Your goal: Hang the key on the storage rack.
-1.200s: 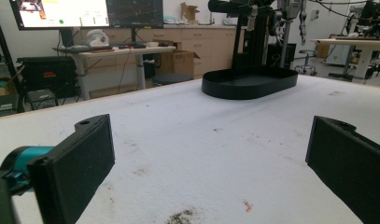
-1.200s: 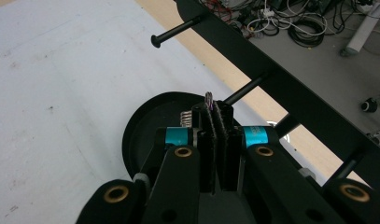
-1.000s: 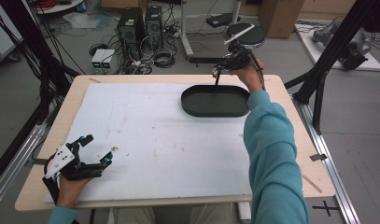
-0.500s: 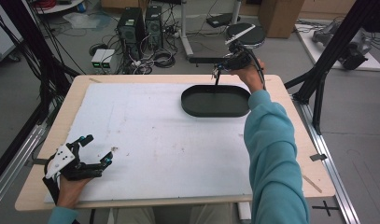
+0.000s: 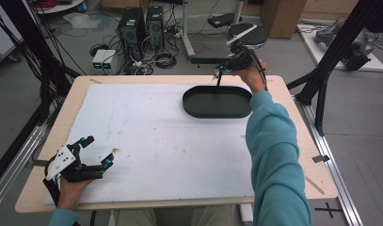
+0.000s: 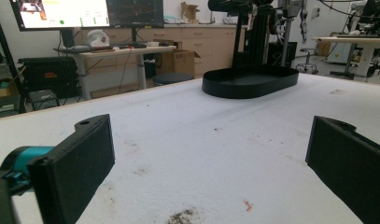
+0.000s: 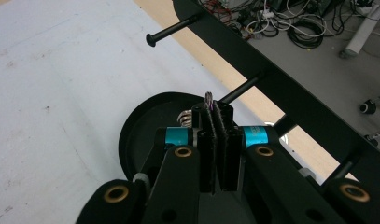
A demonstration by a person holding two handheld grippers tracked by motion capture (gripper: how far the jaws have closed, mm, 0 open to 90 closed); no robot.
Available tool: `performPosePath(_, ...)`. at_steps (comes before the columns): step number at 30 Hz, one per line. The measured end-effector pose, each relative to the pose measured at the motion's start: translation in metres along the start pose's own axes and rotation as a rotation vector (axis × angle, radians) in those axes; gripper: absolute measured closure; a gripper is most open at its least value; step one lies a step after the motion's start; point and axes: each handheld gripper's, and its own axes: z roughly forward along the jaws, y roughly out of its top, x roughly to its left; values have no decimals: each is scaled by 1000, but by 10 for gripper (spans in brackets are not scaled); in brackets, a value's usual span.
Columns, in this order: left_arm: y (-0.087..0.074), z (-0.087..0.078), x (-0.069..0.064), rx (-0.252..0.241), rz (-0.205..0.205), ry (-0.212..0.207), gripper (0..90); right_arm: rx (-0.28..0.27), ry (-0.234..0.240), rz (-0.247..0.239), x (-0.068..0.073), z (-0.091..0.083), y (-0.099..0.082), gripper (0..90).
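while the right gripper (image 7: 217, 116) pinches a thin metal piece (image 7: 208, 100) over the black tray (image 5: 217, 101), the left gripper (image 5: 97, 150) rests wide open, empty

We see even, bright overhead light across the white counter (image 5: 147, 136), with only soft, faint shadows. In the left gripper view the near fingers (image 6: 75, 168) look soft and slightly blurred, while the black tray (image 6: 250, 83) stays sharper. The high view bends straight lines gently at its edges.
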Motion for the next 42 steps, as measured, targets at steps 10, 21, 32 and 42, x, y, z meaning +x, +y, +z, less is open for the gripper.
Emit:
performPosePath(10,0,0,0,0,0,0,17,3,-8,2,0,-1,0,887)
performPosePath(21,0,0,0,1,-1,-1,17,1,-17,4,-3,-1,-1,887)
performPosePath(32,0,0,0,1,0,0,17,-3,-18,6,-4,0,0,888)
performPosePath(42,0,0,0,1,0,0,17,-8,-25,3,-8,2,3,887)
